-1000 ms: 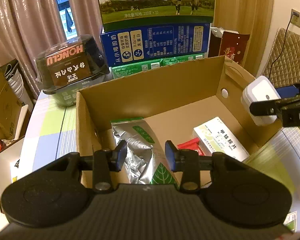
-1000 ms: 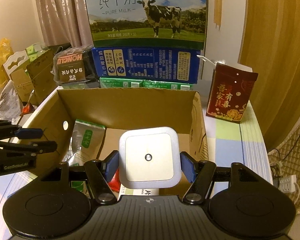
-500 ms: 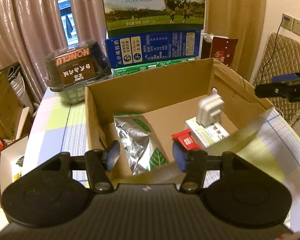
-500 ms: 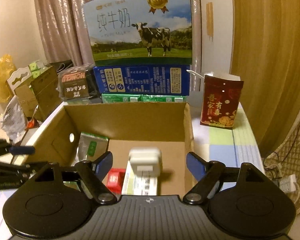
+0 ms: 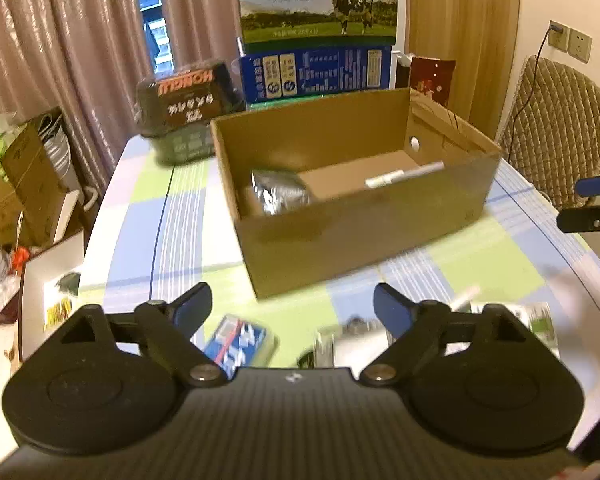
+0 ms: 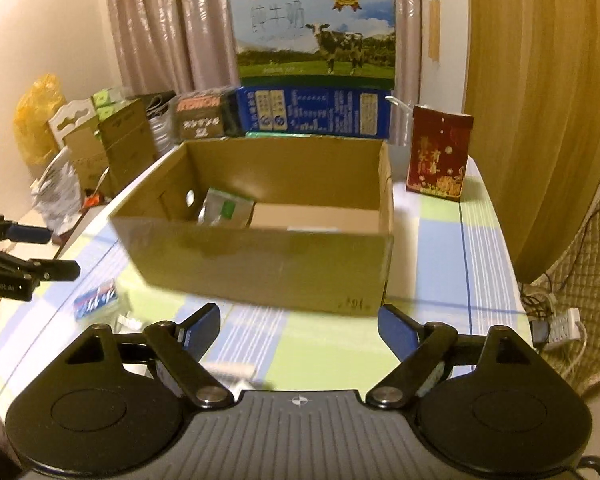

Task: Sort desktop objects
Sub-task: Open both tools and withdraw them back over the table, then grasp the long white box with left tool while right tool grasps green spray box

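Note:
An open cardboard box (image 5: 364,224) stands on the checked tablecloth, also in the right wrist view (image 6: 260,256). Inside lie a silver foil pouch (image 5: 278,196) and a white item (image 5: 404,174); the rest is hidden by the near wall. My left gripper (image 5: 292,304) is open and empty, above a blue-and-white packet (image 5: 240,340) and blurred small items (image 5: 500,316) on the cloth in front of the box. My right gripper (image 6: 300,324) is open and empty in front of the box. The packet shows left in the right wrist view (image 6: 96,302).
Milk cartons (image 6: 314,80), a dark HONGLI package (image 5: 184,96) and a red carton (image 6: 438,158) stand behind the box. Cardboard boxes and bags (image 6: 100,148) crowd the left. A quilted chair (image 5: 560,128) and a power strip (image 6: 556,326) are on the right.
The right gripper opened and dropped the white charger into the box. Both grippers then pulled back from the box toward the table's front; the left gripper opened wider.

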Demonstrator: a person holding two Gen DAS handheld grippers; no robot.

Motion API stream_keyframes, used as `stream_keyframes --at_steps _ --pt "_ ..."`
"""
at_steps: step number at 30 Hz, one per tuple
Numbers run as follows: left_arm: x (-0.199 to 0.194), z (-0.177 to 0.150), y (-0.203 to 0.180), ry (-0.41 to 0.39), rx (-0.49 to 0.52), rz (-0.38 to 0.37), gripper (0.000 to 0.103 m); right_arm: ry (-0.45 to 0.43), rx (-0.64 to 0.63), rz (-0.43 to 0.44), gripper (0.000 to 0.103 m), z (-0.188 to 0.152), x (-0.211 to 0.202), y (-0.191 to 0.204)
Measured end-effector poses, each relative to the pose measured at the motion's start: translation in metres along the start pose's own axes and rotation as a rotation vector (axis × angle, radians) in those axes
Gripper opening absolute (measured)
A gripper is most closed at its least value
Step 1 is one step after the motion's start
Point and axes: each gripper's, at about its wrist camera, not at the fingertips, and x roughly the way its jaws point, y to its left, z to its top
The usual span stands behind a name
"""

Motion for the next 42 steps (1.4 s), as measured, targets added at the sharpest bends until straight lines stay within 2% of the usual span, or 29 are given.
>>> stream_keyframes --at_steps 2,6,16,21,27,32,37,42 --pt "-0.01 -0.012 0.0 0.002 -0.008 0.003 0.095 0.011 -0.017 0.012 0.088 -0.011 -0.008 0.004" --pt "-0.029 -0.035 -0.006 -0.002 -0.005 0.012 0.102 0.033 -0.063 0.026 0.092 -0.034 -0.023 0.014" --pt "-0.047 -0.062 -0.041 -0.004 0.067 -0.063 0.102 0.07 -0.307 0.045 0.093 -0.081 -0.046 0.032" --pt "-0.041 -0.062 -0.061 0.0 0.151 -0.118 0.102 0.103 -0.331 0.047 0.093 -0.094 -0.045 0.021" --pt "-0.023 -0.065 -0.089 0.031 0.36 -0.224 0.101 0.145 -0.401 0.071 0.093 -0.103 -0.039 0.016" --pt "-0.008 -0.068 -0.119 0.029 0.591 -0.341 0.097 0.184 -0.46 0.076 0.092 -0.106 -0.028 0.015" --pt "0.013 -0.071 -0.149 0.033 0.814 -0.386 0.094 0.211 -0.504 0.083 0.092 -0.103 -0.017 0.011" --pt "0.033 -0.074 -0.172 0.031 0.975 -0.434 0.086 0.245 -0.54 0.089 0.092 -0.103 -0.004 0.009"
